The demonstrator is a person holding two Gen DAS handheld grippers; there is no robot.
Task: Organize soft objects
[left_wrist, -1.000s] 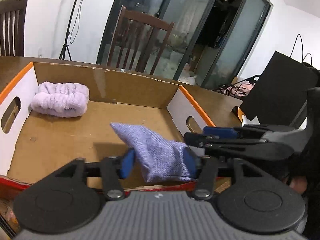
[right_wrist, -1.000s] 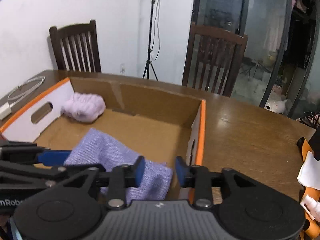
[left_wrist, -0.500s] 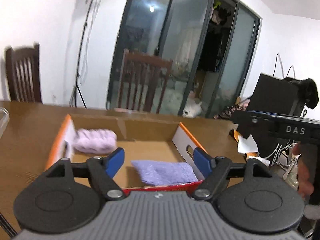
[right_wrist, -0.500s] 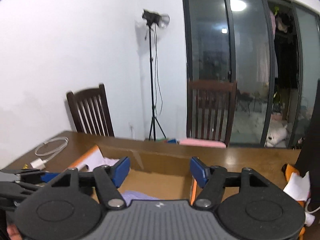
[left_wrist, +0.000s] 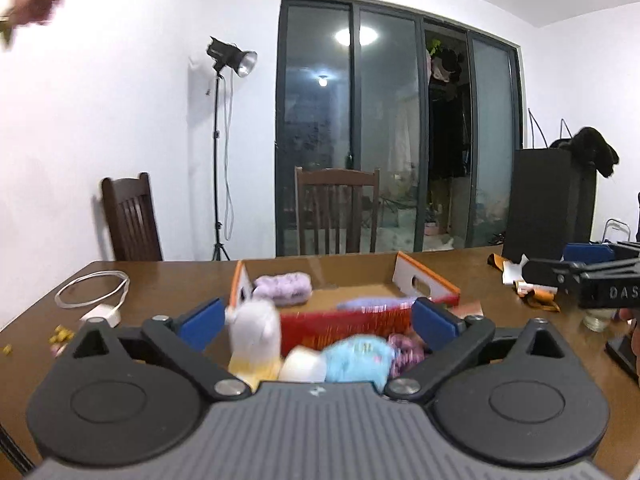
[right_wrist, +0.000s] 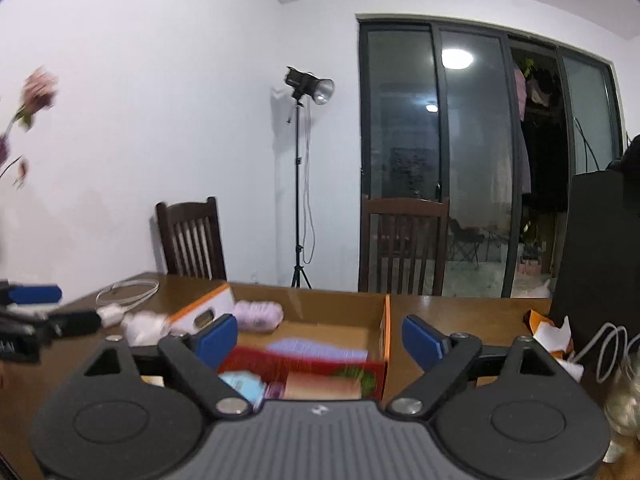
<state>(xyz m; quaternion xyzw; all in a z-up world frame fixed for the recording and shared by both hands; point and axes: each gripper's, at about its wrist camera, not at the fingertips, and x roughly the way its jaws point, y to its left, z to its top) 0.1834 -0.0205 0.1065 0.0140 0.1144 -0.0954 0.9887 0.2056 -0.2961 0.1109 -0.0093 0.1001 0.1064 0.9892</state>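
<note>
A cardboard box (left_wrist: 424, 280) with orange-edged sides stands on the brown table. Inside lie a lilac rolled cloth (left_wrist: 285, 288) at the far left and a flat purple cloth (left_wrist: 372, 304) near the front. Both show in the right wrist view too, the roll (right_wrist: 258, 316) and the flat cloth (right_wrist: 316, 349). My left gripper (left_wrist: 318, 320) is open and empty, in front of the box above a white plush toy (left_wrist: 256, 330), a light blue soft item (left_wrist: 358, 360) and a pink-purple one (left_wrist: 406, 350). My right gripper (right_wrist: 318, 338) is open and empty, in front of the box.
A white cable and charger (left_wrist: 96, 296) lie at the table's left. Crumpled orange-white paper (left_wrist: 520, 284) and a black bag (left_wrist: 548, 204) are at the right. Two wooden chairs (left_wrist: 336, 208) stand behind the table. A glass (right_wrist: 624, 404) is at the right edge.
The left gripper let go of the purple cloth, which now lies in the box. Both grippers opened wide and pulled back and up, away from the box. Soft items in front came into view.
</note>
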